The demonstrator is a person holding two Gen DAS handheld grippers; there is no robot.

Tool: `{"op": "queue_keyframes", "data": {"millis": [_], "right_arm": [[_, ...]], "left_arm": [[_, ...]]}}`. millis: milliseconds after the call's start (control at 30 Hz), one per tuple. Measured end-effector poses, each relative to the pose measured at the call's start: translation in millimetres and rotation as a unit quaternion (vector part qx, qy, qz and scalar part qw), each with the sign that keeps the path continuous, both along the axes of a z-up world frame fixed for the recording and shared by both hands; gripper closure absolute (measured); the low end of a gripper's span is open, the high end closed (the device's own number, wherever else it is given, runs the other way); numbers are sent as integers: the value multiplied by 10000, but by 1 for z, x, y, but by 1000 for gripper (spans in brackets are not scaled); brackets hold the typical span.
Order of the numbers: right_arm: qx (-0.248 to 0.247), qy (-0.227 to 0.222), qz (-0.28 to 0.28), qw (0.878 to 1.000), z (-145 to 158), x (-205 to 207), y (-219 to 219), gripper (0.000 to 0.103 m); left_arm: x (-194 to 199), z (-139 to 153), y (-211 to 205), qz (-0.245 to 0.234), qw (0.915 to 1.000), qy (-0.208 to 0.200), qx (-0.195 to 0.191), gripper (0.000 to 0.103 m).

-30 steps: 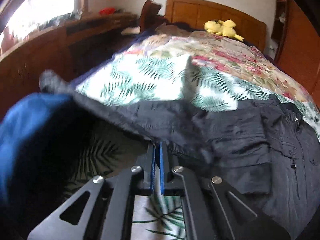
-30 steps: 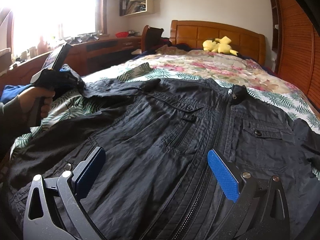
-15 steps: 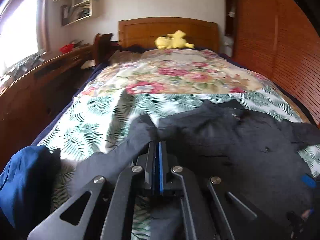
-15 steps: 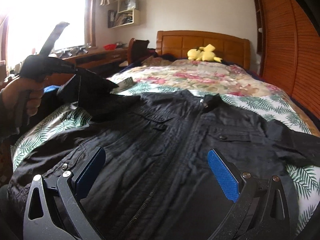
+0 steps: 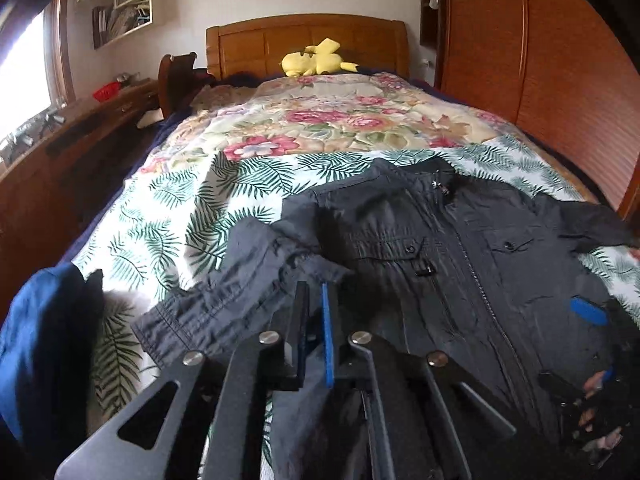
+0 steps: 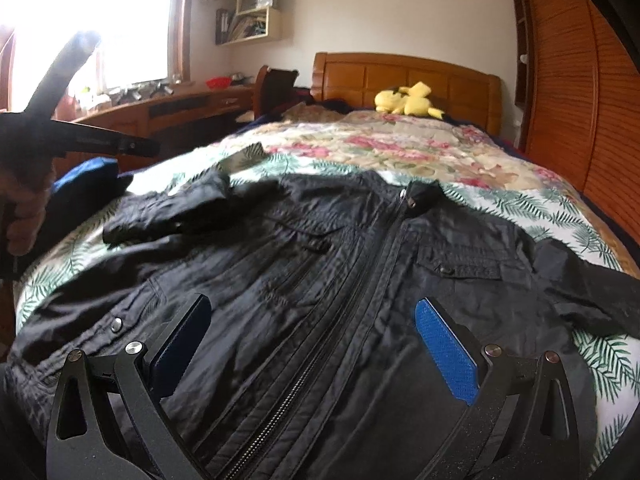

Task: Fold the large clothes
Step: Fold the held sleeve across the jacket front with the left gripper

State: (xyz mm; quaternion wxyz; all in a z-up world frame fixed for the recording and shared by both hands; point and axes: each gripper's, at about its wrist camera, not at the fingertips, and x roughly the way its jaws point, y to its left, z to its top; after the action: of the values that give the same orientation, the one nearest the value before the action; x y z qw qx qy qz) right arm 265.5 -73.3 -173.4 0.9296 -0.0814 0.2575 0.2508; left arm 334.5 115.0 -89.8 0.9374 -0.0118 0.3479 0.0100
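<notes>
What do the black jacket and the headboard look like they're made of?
Black jacket: thin woven fabric, probably nylon or a cotton blend; fine crinkles, slight sheen, metal-looking zip and snaps.
Headboard: wood or wood veneer, by its orange-brown panels with a glossy varnished look.

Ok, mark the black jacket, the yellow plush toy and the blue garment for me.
black jacket (image 6: 360, 280): right wrist view, on the zipper at the chest.
yellow plush toy (image 5: 312, 62): left wrist view, on its body.
blue garment (image 5: 36, 344): left wrist view, mid-fabric at the bed's edge.
</notes>
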Motion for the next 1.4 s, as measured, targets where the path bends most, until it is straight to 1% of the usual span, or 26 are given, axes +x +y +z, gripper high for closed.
{"op": "queue_keyframes", "data": {"millis": [67, 133, 200, 367, 567, 667, 767, 1033, 1167, 1200, 1233, 1267, 1300, 1367, 1400], "right_arm": [[27, 122, 70, 9999, -4, 2, 3, 0], [40, 185, 105, 9998, -7, 3, 5, 0], [4, 191, 112, 9998, -9, 3, 8, 0], [-53, 245, 143, 9996, -13, 4, 14, 0], [-116, 282, 178, 9994, -16, 7, 20, 0], [-143, 298, 178, 9993, -18, 8, 21, 0], [-145, 300, 176, 9993, -18, 8, 21, 0], [-144, 290, 174, 9993, -19, 8, 20, 0], [-142, 297, 175, 9993, -19, 8, 20, 0], [-142, 303, 176, 9993, -19, 8, 20, 0], [-148, 299, 174, 9993, -19, 8, 20, 0], [-150, 301, 179, 9993, -19, 7, 20, 0], [-149, 302, 184, 9993, -19, 7, 19, 0], [-145, 300, 173, 9993, -18, 7, 20, 0], [-137, 296, 173, 9993, -18, 6, 19, 0]], "left_arm": [[-4, 0, 6, 57, 10000, -73, -14, 95], [-9, 2, 19, 140, 9997, -163, -75, 90], [-13, 0, 33, 234, 9995, -168, -103, 81], [-19, -19, 60, 417, 9991, -55, -18, 66], [-27, -68, 85, 699, 9964, 455, -123, 61], [-31, -83, 90, 806, 9948, 603, -144, 59], [-33, -89, 94, 902, 9933, 694, -192, 58], [-29, -109, 102, 1019, 9882, 1004, -552, 57], [-25, -109, 107, 1117, 9853, 1058, -741, 57], [-25, -107, 106, 1127, 9855, 1030, -734, 58], [-25, -104, 104, 1099, 9869, 974, -670, 60], [-24, -101, 100, 1040, 9883, 949, -587, 78], [-22, -99, 96, 997, 9890, 990, -466, 91], [-18, -95, 87, 1027, 9884, 1096, -216, 100], [-18, -89, 81, 1026, 9894, 1022, -63, 101]]}}
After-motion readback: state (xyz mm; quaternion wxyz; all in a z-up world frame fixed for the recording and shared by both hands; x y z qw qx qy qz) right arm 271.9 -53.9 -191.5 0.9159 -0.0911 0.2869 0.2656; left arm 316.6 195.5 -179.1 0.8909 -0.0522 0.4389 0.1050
